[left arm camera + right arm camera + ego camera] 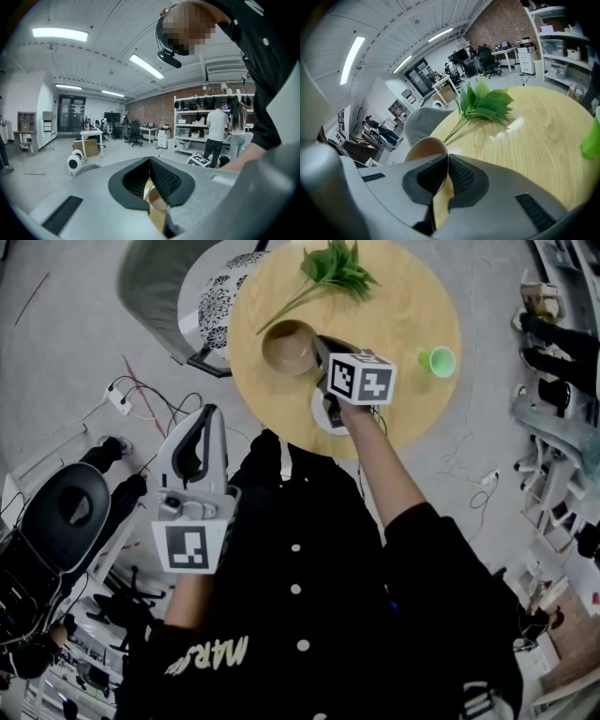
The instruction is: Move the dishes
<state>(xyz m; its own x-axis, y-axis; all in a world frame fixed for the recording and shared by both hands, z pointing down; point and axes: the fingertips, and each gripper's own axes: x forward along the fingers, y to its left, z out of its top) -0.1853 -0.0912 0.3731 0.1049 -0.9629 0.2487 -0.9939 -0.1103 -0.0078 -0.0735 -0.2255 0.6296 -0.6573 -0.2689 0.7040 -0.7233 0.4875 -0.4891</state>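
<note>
R gripper (317,346) clamped on tan bowl (284,349) rim only; thin pinch, bowl may tilt/slip onto round table (412,296). L gripper (208,414) jaws together, empty.

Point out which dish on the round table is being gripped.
The tan bowl: the right gripper is clamped on its rim. The green cup stands alone near the table's edge, untouched.

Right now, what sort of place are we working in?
Most likely a shared lab or workshop-office: a brick back wall, stocked storage shelves, and desks with office chairs across an open floor.
</note>
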